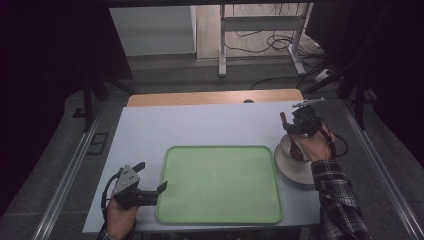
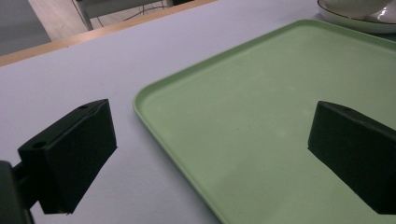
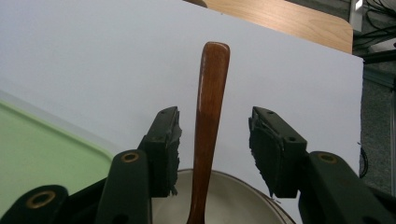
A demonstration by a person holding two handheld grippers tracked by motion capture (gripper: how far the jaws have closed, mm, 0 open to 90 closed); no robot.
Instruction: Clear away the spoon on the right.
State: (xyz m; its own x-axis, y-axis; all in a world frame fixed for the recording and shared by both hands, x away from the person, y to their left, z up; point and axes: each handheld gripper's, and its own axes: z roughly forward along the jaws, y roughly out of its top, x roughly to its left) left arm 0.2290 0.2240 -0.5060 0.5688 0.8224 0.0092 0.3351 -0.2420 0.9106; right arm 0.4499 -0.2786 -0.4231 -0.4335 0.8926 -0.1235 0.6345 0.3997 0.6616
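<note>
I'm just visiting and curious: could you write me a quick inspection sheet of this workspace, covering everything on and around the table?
Surface: pale table, wooden strip along its far edge.
Job's things: brown wooden spoon standing in a white bowl; green tray empty.
Clutter: nothing seen.
Grippers: right gripper straddles the spoon handle, pads not yet touching it; left gripper open at the tray's near left corner.
Cables: one trails from each gripper; more on the floor beyond.
Surroundings: dark room, metal frame legs behind the table.
</note>
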